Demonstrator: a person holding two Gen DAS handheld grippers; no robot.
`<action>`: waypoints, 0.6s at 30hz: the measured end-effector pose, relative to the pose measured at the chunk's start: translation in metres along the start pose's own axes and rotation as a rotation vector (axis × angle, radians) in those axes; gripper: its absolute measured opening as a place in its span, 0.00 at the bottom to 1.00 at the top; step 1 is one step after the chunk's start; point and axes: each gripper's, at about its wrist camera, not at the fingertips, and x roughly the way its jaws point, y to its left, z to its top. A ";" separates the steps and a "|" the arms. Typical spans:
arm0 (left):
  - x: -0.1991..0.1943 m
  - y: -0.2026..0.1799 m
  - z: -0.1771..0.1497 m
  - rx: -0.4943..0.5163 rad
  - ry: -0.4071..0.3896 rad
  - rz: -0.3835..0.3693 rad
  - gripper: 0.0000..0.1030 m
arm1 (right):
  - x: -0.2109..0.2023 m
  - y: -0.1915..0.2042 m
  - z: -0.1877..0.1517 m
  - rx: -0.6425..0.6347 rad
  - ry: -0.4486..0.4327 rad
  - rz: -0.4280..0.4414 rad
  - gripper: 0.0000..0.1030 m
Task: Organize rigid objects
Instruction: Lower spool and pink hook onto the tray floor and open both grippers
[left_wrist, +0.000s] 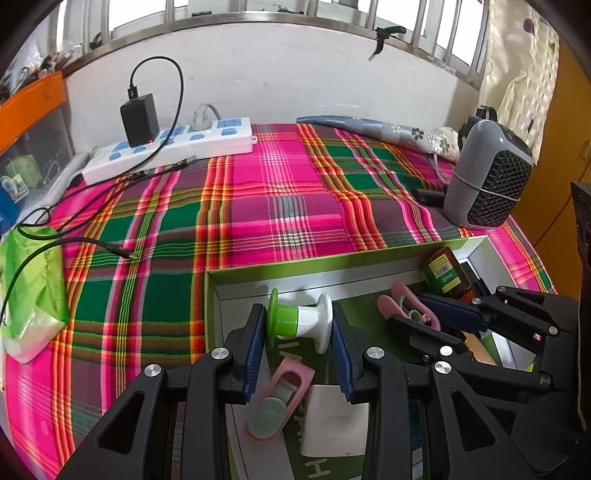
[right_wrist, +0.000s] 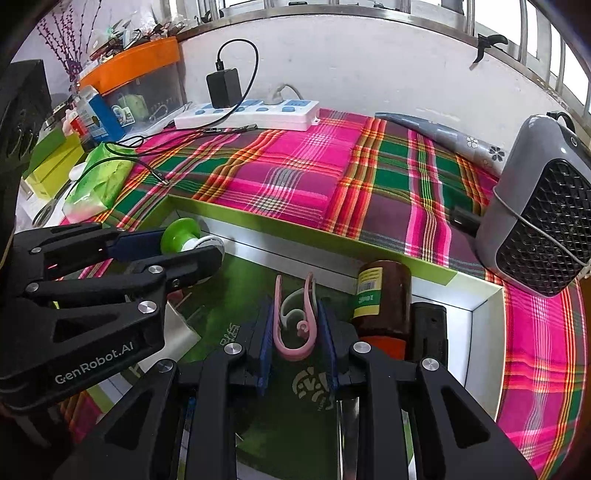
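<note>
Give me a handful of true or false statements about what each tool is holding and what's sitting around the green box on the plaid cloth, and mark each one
1. The left tool grips a green and white spool. True.
2. The right tool is empty. False: it is shut on a pink clip.
3. A brown bottle lies in the green box. True.
4. The grey fan heater sits inside the box. False: it stands outside it, on the plaid cloth.
5. A black charger is plugged into the white power strip. True.
</note>
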 end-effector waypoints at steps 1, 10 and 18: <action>0.000 0.000 0.000 0.001 0.001 0.001 0.32 | 0.000 0.000 0.000 -0.001 -0.001 -0.001 0.24; 0.002 -0.001 0.000 0.006 0.008 0.002 0.32 | 0.000 0.001 0.000 0.002 -0.002 0.000 0.24; 0.002 -0.001 0.000 0.005 0.009 0.006 0.32 | 0.001 0.000 0.001 0.008 -0.002 0.000 0.24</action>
